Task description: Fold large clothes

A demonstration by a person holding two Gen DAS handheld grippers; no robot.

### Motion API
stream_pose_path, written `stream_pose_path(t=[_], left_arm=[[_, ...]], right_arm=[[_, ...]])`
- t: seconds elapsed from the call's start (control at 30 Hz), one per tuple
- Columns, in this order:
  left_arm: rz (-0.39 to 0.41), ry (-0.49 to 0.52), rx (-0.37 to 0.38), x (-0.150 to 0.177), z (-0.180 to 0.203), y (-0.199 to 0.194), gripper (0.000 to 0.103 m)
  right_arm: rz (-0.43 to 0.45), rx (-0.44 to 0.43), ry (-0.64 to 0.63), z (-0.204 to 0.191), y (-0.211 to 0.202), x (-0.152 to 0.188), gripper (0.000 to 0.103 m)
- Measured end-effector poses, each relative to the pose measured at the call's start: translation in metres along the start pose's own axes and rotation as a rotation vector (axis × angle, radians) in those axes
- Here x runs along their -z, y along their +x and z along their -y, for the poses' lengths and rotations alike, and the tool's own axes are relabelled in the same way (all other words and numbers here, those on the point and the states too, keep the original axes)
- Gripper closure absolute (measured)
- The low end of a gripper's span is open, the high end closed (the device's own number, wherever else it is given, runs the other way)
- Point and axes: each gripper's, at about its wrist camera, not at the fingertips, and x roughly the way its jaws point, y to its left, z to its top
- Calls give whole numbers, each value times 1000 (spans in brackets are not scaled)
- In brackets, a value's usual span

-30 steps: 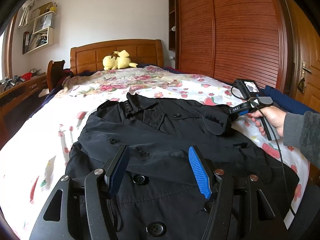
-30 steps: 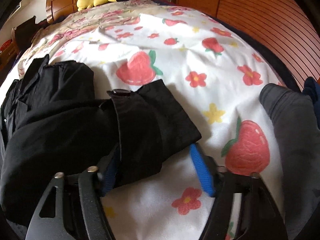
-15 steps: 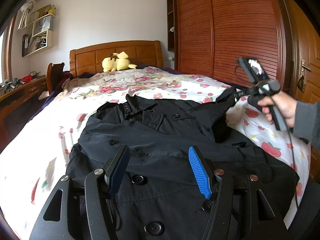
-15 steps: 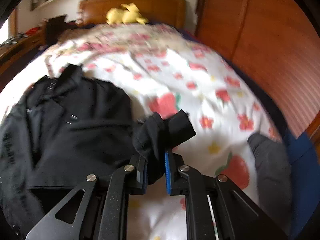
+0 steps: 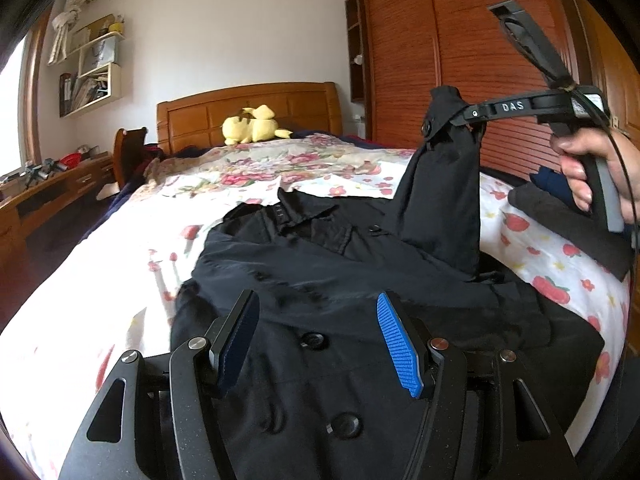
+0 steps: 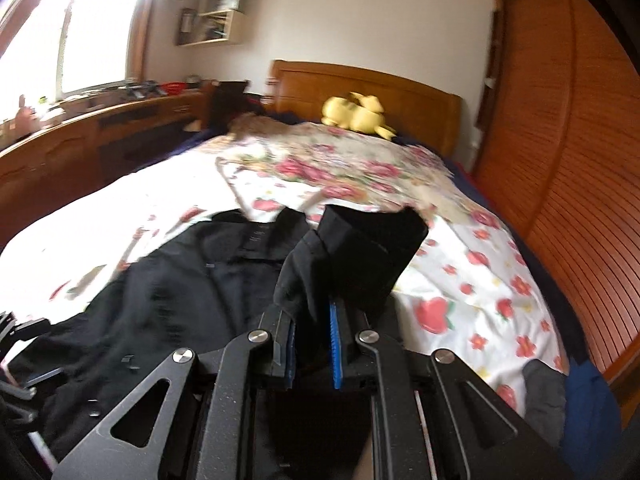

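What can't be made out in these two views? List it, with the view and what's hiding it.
- Coat hem: left wrist view, cut off by the bottom edge and covered by the left gripper.
- Other sleeve: neither view shows it clearly.
- Fabric between the right gripper pads: right wrist view, the raised sleeve bunches over it.
- Shelf contents: both views, too small; blurred in the right wrist view.

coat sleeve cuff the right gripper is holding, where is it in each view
Left wrist view: the sleeve cuff is upper right, lifted above the black coat, clamped by the right gripper.
Right wrist view: the sleeve cuff is at centre, rising from between the closed blue pads.
Shared landmark: the yellow plush toy by the headboard.
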Motion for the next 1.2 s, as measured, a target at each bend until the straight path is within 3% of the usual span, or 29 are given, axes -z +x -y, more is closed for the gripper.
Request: stream_pose_path(t=[0.27,0.77,0.93,1.2], left_arm=[[13,-32,-53,4,-18,-27,40],[10,-39,-87,7,-19,-34,40],[13,-42,-93,6,-22,-35,40],[0,-29,-96,8,-21,-29,40]], right_arm=[[-20,-106,-64,-60,-7,9,89],[-120,-235,-84,-116,-16,63,88],[-130,-266,-58,-119,-27,75,65],[-139,-250,6,-102,-51,103,58]])
